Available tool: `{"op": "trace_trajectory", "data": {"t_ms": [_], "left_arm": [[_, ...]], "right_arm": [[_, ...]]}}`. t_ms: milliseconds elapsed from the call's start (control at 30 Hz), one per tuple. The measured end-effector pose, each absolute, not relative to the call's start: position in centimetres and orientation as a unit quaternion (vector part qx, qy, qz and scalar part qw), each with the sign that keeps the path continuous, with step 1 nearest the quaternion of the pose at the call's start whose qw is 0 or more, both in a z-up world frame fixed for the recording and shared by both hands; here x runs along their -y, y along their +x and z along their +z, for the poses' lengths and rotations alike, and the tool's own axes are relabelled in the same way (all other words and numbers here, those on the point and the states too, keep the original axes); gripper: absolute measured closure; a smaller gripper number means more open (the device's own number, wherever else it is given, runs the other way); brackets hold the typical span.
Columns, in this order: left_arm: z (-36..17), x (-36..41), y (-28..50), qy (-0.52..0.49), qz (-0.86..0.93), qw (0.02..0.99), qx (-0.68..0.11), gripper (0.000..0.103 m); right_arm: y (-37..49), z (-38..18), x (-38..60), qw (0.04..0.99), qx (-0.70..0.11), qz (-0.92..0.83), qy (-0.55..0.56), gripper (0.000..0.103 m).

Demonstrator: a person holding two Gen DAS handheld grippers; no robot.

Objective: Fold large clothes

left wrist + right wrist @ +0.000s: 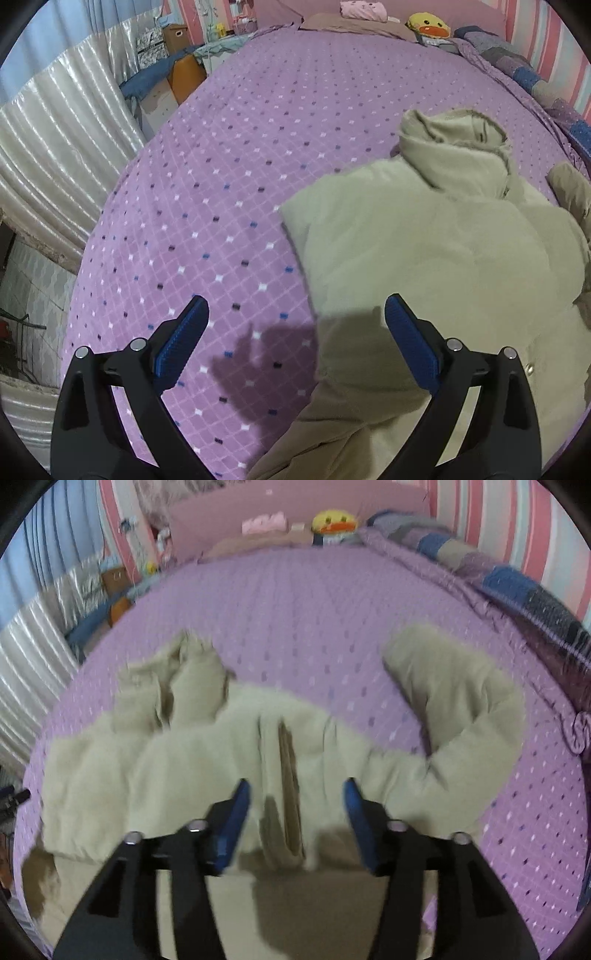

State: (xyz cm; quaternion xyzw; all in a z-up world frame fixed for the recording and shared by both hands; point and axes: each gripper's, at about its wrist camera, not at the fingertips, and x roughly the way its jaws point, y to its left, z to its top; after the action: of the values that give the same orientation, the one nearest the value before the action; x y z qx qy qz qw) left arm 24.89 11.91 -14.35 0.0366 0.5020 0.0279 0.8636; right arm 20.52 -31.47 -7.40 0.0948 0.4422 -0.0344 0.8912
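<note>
One beige padded coat (pixel 207 760) lay spread on the bed, directly under and ahead of the right tool (pixel 295 794), whose blue pads stood apart over the coat's front opening, gripping nothing; one sleeve (pixel 476 709) curled off to the right. The left tool (pixel 295 310), also spread wide and empty, hung over the coat's left edge (pixel 424 240), one pad above bare cover. The bed wore a purple diamond-dotted cover (pixel 229 155); one yellow duck toy (pixel 428 26) sat at the pink headboard, silvery curtains (pixel 62 147) to the left.
</note>
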Motion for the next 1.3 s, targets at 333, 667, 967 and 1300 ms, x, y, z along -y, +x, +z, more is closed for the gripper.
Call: {"op": "trace_trajectory", "data": {"t_ms": [333, 667, 967, 1300], "left_arm": [[-16.2, -4.9, 28.5, 0.046, -0.026, 0.858, -0.510, 0.005], [-21.9, -5.3, 30.3, 0.029, -0.027, 0.837, -0.546, 0.003], [-18.4, -4.6, 28.2, 0.056, -0.020, 0.854, -0.516, 0.003], [-14.8, -4.1, 27.1, 0.082, -0.018, 0.871, -0.483, 0.003]], "right_arm": [[25.3, -10.9, 23.2, 0.880, -0.473, 0.038, 0.032, 0.039], [26.7, -16.1, 22.7, 0.861, -0.506, 0.050, 0.018, 0.039], [24.4, -11.3, 25.5, 0.872, -0.483, 0.057, 0.054, 0.028], [21.7, -5.5, 38.4, 0.895, -0.433, -0.102, 0.022, 0.023]]}}
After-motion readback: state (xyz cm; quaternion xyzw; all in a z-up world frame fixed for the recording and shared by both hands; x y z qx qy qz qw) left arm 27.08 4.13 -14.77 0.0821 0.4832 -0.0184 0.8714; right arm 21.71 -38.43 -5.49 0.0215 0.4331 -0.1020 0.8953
